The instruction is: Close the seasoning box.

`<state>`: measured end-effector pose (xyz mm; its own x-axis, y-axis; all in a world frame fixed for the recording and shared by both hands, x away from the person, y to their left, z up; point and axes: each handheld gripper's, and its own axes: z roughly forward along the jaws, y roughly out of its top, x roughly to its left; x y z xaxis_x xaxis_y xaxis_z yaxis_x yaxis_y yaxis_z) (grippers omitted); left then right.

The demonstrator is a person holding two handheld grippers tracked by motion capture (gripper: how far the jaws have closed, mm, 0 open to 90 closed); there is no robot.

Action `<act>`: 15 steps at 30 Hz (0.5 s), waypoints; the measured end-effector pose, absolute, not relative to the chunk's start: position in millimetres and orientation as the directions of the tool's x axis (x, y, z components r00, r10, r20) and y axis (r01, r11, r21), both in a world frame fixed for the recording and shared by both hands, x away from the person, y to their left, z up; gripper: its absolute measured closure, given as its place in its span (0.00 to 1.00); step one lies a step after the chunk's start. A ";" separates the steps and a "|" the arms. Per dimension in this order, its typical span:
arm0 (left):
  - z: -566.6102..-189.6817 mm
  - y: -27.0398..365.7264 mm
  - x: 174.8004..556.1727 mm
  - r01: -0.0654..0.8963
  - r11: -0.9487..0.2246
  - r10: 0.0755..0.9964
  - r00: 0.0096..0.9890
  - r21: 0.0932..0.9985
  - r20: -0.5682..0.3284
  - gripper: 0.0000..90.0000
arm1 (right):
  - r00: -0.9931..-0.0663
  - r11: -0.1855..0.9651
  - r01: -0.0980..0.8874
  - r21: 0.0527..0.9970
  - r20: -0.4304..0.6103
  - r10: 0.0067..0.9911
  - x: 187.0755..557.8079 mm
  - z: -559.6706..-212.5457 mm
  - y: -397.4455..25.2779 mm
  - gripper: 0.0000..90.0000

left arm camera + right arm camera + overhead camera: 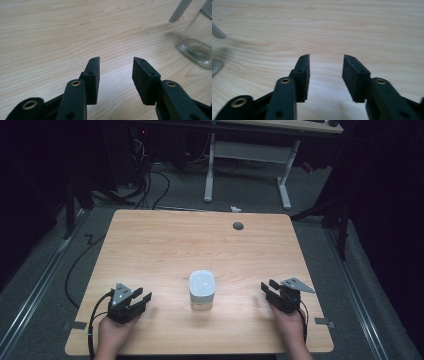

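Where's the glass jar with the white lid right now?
In the high view the jar stands upright near the middle of the table, toward the person's edge, between the left tool and the right tool, touching neither.

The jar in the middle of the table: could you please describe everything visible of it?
The jar stands upright on the wooden table, about midway between the two grippers and touched by neither. Its body looks like clear glass with rounded corners, topped by a white, rounded-square lid. The left gripper view shows its transparent base resting on the wood; it seems empty.
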<state>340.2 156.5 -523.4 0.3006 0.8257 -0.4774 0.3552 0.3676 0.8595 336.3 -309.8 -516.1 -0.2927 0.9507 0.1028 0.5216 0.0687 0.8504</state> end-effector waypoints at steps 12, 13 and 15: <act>-531.4 160.2 337.4 0.354 0.329 0.855 0.282 0.875 -0.435 0.57 | -0.258 0.088 0.506 0.858 0.053 0.965 308.5 -517.8 -316.2 0.50; -531.9 160.6 335.5 0.354 0.323 0.859 0.278 0.878 -0.429 0.57 | -0.267 0.098 0.500 0.860 0.046 0.962 309.9 -517.4 -314.1 0.51; -531.8 162.1 332.2 0.353 0.324 0.860 0.275 0.878 -0.429 0.57 | -0.274 0.090 0.502 0.860 0.059 0.960 311.0 -518.1 -310.9 0.50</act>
<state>332.2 162.1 -531.8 0.2754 0.8603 -0.4289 0.3530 0.3245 0.8775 311.0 -310.9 -518.1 -0.2742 0.9599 0.0591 0.5021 0.0905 0.8601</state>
